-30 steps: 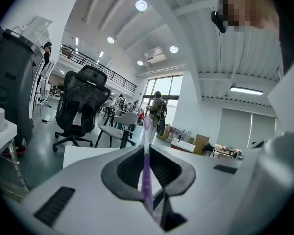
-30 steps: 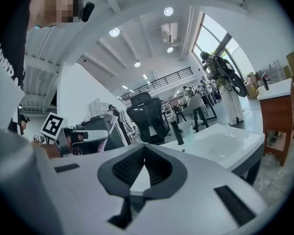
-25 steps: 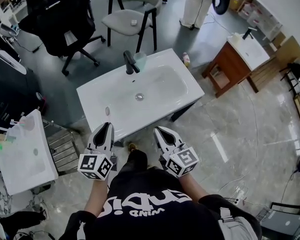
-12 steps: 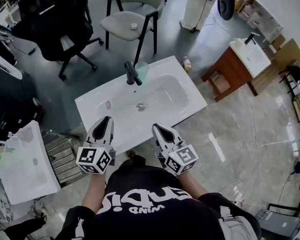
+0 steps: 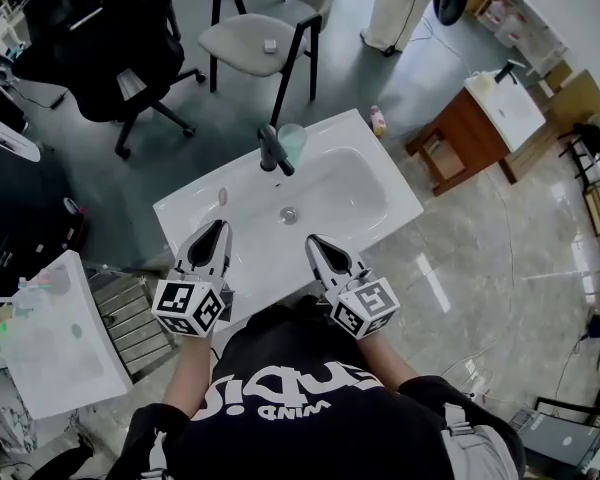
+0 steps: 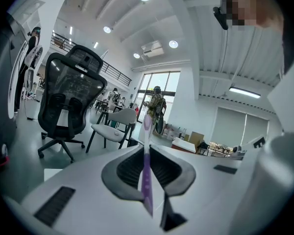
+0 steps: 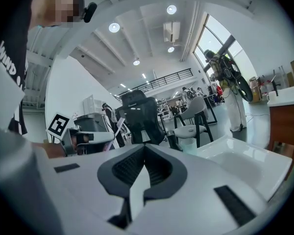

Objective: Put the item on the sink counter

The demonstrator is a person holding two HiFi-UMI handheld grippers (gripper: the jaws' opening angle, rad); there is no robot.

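A purple and white toothbrush [image 6: 146,170] stands upright between the jaws of my left gripper [image 6: 146,148], which is shut on it. In the head view that left gripper [image 5: 210,236] hovers over the front left part of the white sink counter [image 5: 185,213]. My right gripper [image 5: 320,246] hangs over the counter's front edge near the basin, shut with nothing in it. A black faucet [image 5: 273,148] and a pale green cup [image 5: 293,140] stand at the counter's back. The right gripper view shows its jaws [image 7: 144,148] closed, and the basin [image 7: 245,160] to the right.
A black office chair [image 5: 100,28] and a grey chair [image 5: 265,33] stand behind the sink. At the right is a wooden cabinet [image 5: 470,133] with its own small sink. Another white basin [image 5: 55,343] sits at the left. A small bottle [image 5: 378,120] stands on the floor.
Both grippers have come forward, from in front of the sink to over its front edge. The left still holds the toothbrush; the right stays shut.
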